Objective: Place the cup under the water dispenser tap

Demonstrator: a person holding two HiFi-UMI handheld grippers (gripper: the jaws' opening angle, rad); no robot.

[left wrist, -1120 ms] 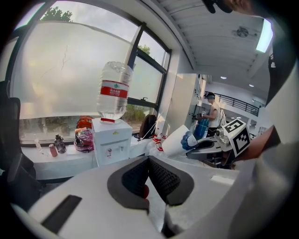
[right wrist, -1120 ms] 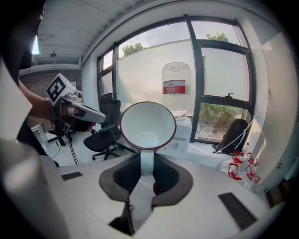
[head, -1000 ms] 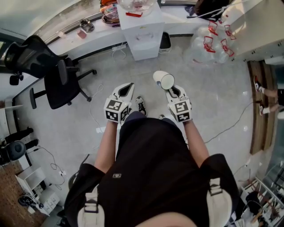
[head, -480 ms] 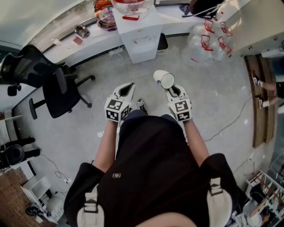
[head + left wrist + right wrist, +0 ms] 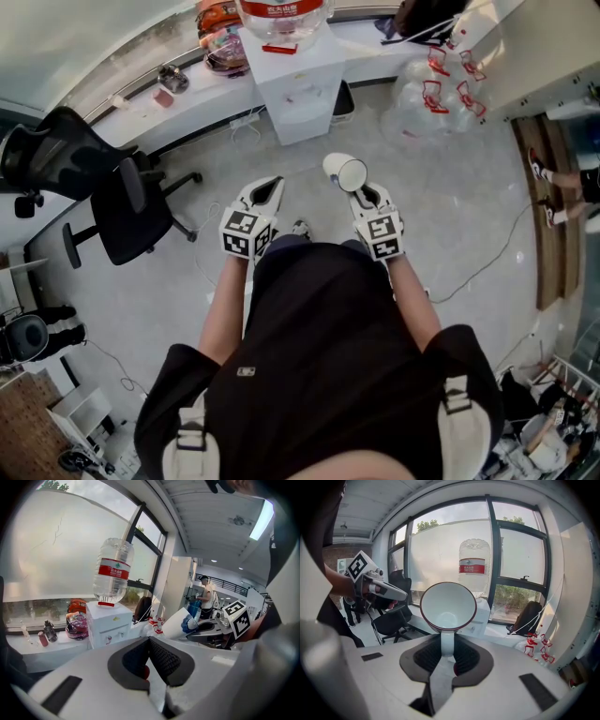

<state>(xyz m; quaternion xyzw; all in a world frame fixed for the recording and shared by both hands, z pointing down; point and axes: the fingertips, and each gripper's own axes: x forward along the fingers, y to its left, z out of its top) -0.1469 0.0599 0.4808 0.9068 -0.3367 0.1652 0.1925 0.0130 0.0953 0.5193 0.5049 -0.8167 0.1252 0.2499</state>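
My right gripper (image 5: 447, 652) is clamped on the handle of the white cup (image 5: 448, 605), carried above the floor. My left gripper (image 5: 150, 654) is alongside, jaws pinched together and empty. The water dispenser (image 5: 302, 82) is ahead, well apart from the cup.

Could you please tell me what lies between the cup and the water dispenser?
Only bare floor separates the cup from the water dispenser, as the head view shows.

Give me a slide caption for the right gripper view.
Right gripper holds the cup by its handle, mouth toward the camera, with the dispenser ahead.
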